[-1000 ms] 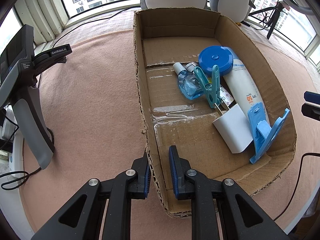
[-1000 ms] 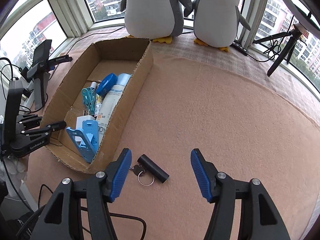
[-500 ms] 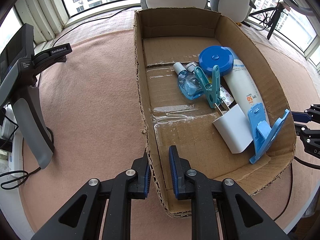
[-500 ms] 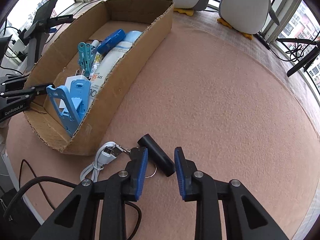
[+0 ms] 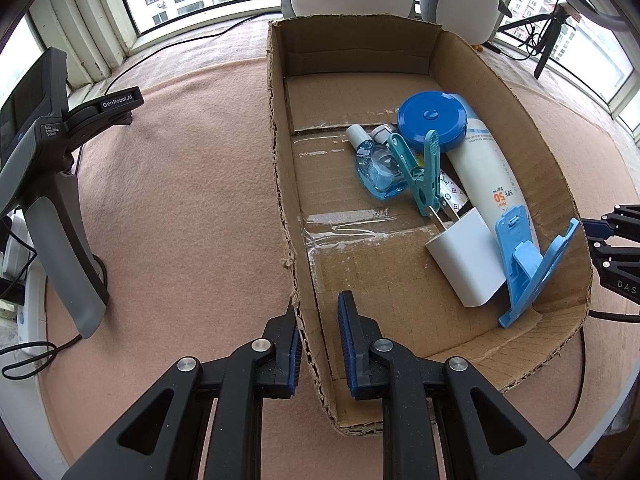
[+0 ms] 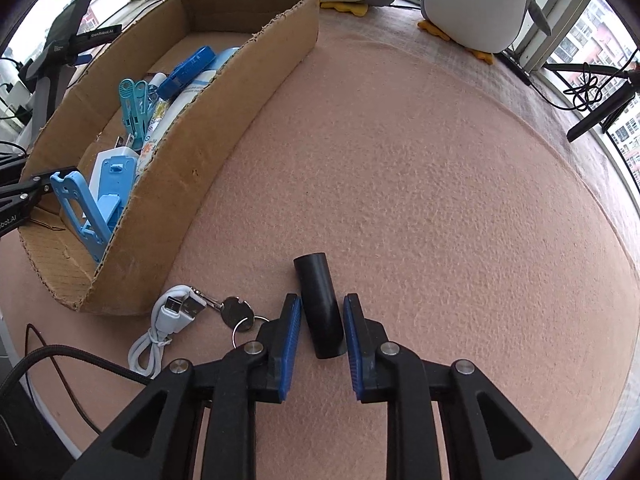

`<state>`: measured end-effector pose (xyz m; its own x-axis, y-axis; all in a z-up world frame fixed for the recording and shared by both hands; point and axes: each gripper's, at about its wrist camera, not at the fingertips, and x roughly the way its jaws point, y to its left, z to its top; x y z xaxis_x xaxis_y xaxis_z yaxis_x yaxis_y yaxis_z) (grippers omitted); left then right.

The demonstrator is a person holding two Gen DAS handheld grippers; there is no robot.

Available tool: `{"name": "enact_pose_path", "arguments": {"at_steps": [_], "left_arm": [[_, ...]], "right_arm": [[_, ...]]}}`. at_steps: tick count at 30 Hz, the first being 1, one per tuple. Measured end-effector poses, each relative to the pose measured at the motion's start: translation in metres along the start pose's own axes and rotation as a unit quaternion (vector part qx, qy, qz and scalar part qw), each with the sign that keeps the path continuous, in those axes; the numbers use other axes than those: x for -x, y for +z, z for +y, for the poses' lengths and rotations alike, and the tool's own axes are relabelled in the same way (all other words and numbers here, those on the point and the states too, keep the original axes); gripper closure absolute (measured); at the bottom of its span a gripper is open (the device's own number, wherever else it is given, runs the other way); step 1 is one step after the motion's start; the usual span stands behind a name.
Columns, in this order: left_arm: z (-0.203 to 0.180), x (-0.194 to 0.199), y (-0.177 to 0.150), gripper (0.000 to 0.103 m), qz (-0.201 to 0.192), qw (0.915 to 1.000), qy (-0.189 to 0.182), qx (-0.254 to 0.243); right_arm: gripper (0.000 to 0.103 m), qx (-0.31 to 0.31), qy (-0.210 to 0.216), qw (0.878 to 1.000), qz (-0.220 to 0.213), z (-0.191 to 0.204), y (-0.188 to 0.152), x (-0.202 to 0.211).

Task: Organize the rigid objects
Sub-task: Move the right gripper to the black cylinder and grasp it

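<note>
Pink felt (image 6: 400, 160) covers the work surface, which is bordered by windows, with two plush penguins (image 6: 476, 4) standing at its far edge. An open cardboard box (image 5: 500, 92) sits on the felt. Inside it, grouped toward its right wall, lie a white sunscreen tube (image 5: 486, 176), a round blue tape measure (image 5: 432, 118) resting on the tube's far end, a small blue bottle (image 5: 378, 168), a teal clothespin (image 5: 418, 176) lying over the bottle, a white charger (image 5: 466, 260) and a light blue phone stand (image 5: 528, 264) propped against the near right corner. The left gripper (image 5: 318, 340) is pressed together on the box's left wall near the front corner: one blue pad sits outside the wall and the other inside, with the cardboard edge pinched between them. The right gripper (image 6: 322, 344) points steeply down at the felt beside the box's right wall. A black cylinder (image 6: 320, 308) lies on the felt between its fingers, with its far end projecting beyond the fingertips. The jaws are closing; the right pad appears to touch the cylinder, while a narrow gap shows at the left pad. Just left of the right gripper lie a key on a ring (image 6: 238, 314) and a coiled white USB cable (image 6: 168, 320), both close to the box's near corner. A spare handheld gripper unit (image 5: 52, 184) stands on the felt, well to the left of the box.
</note>
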<state>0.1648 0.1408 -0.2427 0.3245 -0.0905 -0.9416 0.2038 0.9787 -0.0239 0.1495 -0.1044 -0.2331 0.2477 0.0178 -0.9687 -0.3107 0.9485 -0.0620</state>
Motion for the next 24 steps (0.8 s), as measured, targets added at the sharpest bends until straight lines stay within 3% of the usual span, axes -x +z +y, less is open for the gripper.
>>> {"name": "enact_pose_path", "arguments": {"at_steps": [3,16,24], "left_arm": [[0.0,0.0,0.0,0.085,0.0,1.0,0.0,0.0],[0.0,0.0,0.0,0.085,0.0,1.0,0.001,-0.001],[0.0,-0.001,0.0,0.085,0.0,1.0,0.001,-0.001]], "right_arm": [[0.088,-0.009,0.003,1.0,-0.003,-0.003,-0.001,0.001],[0.088,-0.055,0.017,0.998,-0.023,-0.017,-0.007,0.007],[0.088,-0.073,0.028,0.994,-0.07,-0.013,-0.002,0.046]]}}
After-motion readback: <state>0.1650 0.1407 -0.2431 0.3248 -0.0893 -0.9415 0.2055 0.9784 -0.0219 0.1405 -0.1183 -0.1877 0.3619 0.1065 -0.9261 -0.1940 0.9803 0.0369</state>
